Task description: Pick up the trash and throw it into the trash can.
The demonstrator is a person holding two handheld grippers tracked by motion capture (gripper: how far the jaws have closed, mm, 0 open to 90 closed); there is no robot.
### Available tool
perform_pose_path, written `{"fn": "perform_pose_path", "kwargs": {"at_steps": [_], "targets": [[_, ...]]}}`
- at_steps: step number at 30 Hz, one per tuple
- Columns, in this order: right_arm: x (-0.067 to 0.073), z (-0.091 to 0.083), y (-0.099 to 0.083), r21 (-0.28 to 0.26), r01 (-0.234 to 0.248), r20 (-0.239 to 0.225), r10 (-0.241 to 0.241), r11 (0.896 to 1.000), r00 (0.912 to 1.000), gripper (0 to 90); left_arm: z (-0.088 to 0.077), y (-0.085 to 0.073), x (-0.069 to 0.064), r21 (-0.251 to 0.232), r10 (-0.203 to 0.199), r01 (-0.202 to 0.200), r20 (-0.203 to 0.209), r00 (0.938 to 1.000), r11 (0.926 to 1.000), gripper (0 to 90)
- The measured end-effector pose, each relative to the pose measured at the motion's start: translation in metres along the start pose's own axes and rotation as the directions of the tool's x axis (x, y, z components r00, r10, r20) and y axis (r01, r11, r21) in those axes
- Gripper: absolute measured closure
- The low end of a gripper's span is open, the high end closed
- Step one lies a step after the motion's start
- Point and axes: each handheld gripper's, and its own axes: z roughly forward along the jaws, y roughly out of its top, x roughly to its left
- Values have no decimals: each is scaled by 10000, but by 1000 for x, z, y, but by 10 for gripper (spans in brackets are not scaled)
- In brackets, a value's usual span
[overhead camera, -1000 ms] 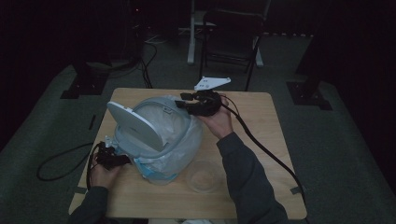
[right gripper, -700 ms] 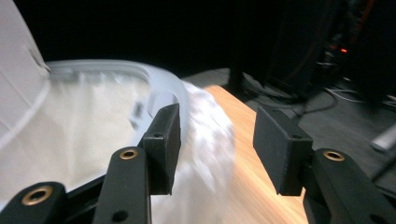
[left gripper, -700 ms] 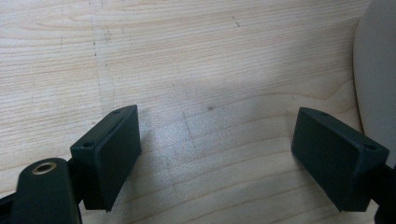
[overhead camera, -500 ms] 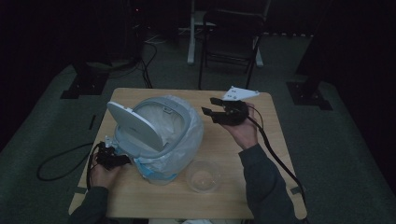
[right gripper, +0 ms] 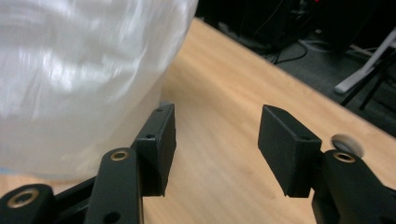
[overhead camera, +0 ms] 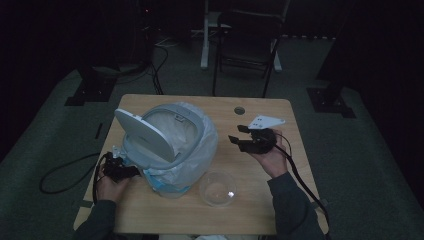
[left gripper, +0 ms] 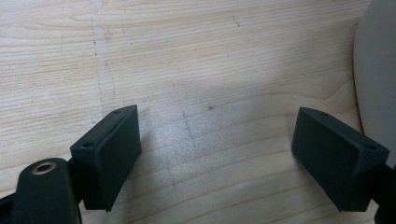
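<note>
Bowl [overhead camera: 217, 188] sits nearest, at 6 o'clock on the worktop [overhead camera: 260, 210]. Bagged bin [overhead camera: 170, 142] stands at 9, left claw [overhead camera: 131, 172] open beside its base. Right claw [overhead camera: 239, 139], just widened and empty, should approach the bag low, pinching loose plastic only.
</note>
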Motion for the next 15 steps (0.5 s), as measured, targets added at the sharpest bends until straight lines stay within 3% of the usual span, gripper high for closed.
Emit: {"fn": "perform_pose_path", "kwargs": {"at_steps": [10, 15], "targets": [[20, 14, -31, 730, 53, -697, -2, 9973, 9976, 442, 0, 0, 0, -24, -27, 27, -11, 10000, 10000, 166], [31, 27, -50, 1192, -104, -1151, 242, 9928, 9931, 429, 0, 0, 0, -26, -31, 31, -11, 10000, 10000, 166]]}}
